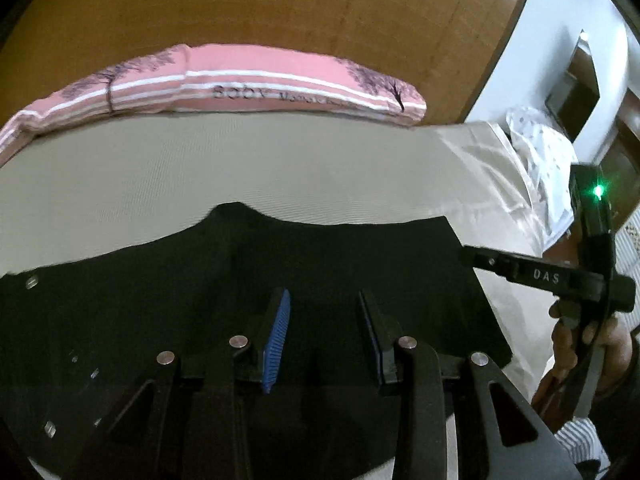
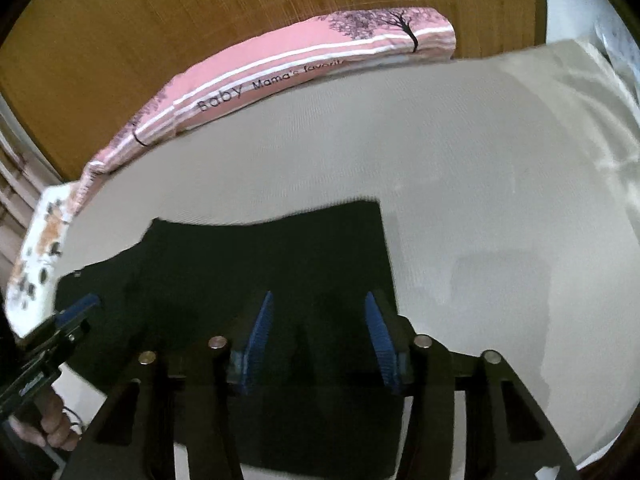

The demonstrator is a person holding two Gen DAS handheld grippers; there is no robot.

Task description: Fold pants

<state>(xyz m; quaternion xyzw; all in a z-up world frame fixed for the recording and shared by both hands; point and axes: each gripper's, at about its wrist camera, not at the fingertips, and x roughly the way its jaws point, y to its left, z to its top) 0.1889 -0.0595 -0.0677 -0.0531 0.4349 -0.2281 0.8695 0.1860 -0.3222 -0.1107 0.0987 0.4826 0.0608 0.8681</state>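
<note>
The right claw fills the lower middle of the frame, its blue-padded fingers parted with nothing between them, above the black pants spread flat on the beige bed. At the lower left edge the left claw reaches in over the pants' left side, a hand beneath it. A pink pillow printed with trees lies along the upper bed edge against a wooden headboard.
</note>
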